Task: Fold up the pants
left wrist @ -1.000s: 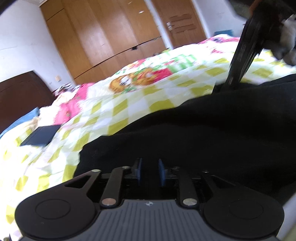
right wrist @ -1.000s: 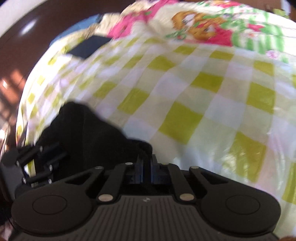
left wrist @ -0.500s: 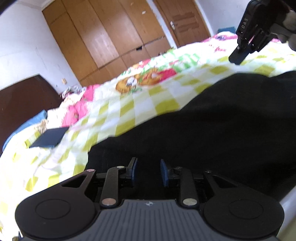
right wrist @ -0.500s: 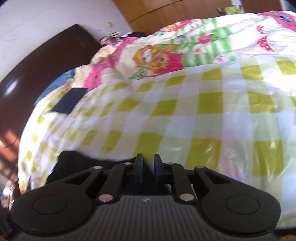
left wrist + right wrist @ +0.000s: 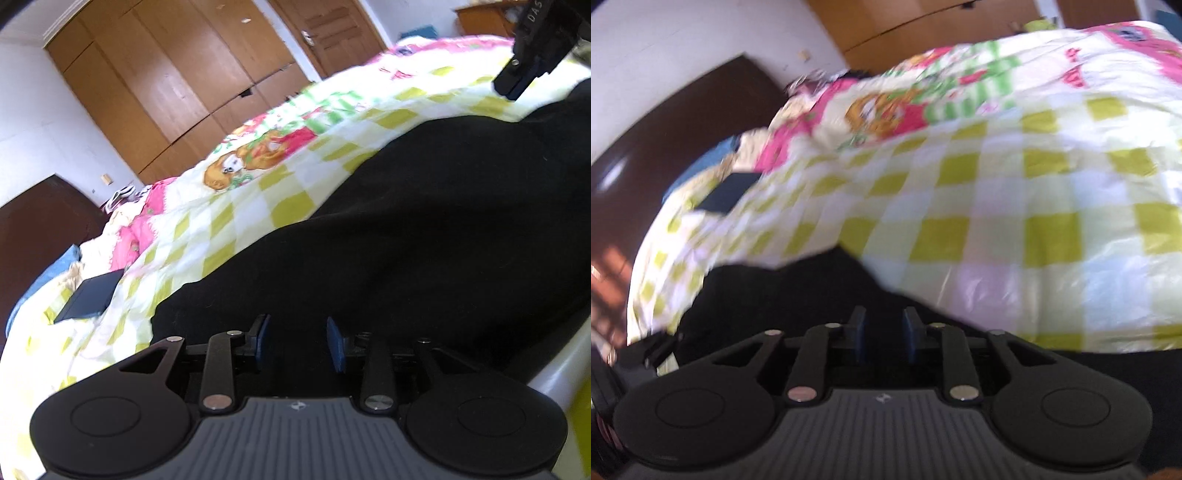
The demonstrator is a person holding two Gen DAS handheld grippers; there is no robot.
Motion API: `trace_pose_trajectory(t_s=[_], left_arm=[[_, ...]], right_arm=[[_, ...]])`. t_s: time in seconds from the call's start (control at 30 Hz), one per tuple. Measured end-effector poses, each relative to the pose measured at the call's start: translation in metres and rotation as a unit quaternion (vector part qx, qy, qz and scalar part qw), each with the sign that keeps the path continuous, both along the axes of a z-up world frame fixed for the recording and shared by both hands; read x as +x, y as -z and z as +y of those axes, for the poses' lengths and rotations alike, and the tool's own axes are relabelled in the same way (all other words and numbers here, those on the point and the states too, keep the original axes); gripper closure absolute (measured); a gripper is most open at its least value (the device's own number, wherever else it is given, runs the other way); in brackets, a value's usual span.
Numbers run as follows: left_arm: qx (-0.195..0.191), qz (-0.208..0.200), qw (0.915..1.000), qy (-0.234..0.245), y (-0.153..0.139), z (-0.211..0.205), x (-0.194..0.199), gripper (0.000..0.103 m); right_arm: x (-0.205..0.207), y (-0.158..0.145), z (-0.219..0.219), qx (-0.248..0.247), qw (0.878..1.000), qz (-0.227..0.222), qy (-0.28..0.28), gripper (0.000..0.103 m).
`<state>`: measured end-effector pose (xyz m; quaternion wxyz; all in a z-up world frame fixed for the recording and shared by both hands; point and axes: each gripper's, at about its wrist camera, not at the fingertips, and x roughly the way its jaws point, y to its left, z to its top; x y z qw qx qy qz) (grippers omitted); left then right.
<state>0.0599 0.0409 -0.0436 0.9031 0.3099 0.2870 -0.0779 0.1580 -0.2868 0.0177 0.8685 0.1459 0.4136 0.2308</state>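
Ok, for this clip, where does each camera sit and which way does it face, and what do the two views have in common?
Left wrist: rides on the left hand-held gripper, looking along its parted fingers over the black pants and across the checked bedspread to the wooden wardrobe; the right hand-held gripper shows top right.
Right wrist: rides on the right hand-held gripper, jaws just opened and empty, above the pants' edge, facing the dark headboard.
Shared: pants, bedspread, the flat dark item near the pillows.
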Motion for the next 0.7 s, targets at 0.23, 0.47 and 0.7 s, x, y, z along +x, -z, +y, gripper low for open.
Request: trace_pose_trajectory(t_s=[0.23,0.47,0.7], left_arm=[[0.04,0.03,0.9983,-0.029,0.009,-0.001,-0.002,0.056],[0.08,0.03,0.9961,-0.021,0.007,-0.024,-0.013,0.056],[0.118,0.02,0.9926,-0.019,0.012,-0.033,-0.035,0.058]], right_arm=[[-0.003,0.036,-0.037,-0.019,0.997,0.061,0.05,0.088],[-0.032,0.037,-0.062,-0.01,0.994,0.076,0.079,0.085],[-0.066,0.035,-0.173,0.005,0.963,0.033,0.267,0.102]])
